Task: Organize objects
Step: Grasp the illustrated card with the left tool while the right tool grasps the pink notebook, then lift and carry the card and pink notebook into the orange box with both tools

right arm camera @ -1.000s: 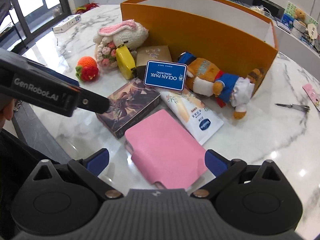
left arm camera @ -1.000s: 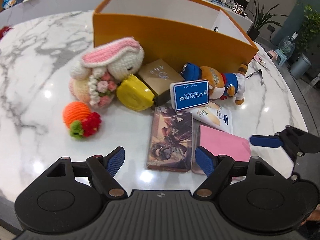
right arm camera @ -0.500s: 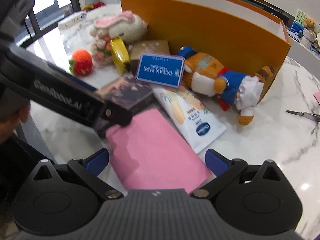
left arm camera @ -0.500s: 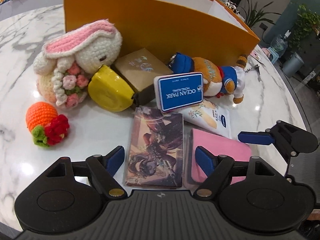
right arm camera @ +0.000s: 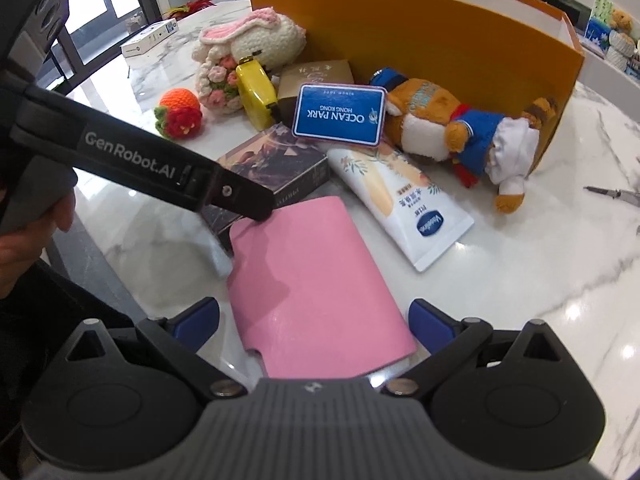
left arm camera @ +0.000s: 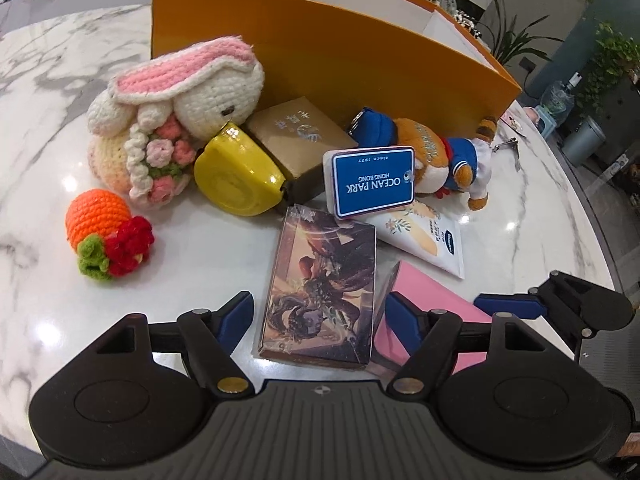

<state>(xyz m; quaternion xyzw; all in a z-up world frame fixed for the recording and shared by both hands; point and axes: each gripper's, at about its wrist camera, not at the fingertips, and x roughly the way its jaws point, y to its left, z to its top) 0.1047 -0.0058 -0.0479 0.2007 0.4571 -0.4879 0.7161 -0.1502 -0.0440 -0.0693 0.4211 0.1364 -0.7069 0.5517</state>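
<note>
Toys and boxes are seen unsorted beside the orange box point(left arm camera: 360, 52); both hand-held grippers are held open, empty

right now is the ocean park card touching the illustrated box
Touching. In the left wrist view the ocean park card leans with its lower edge on the illustrated box's far end, no gap visible.
</note>
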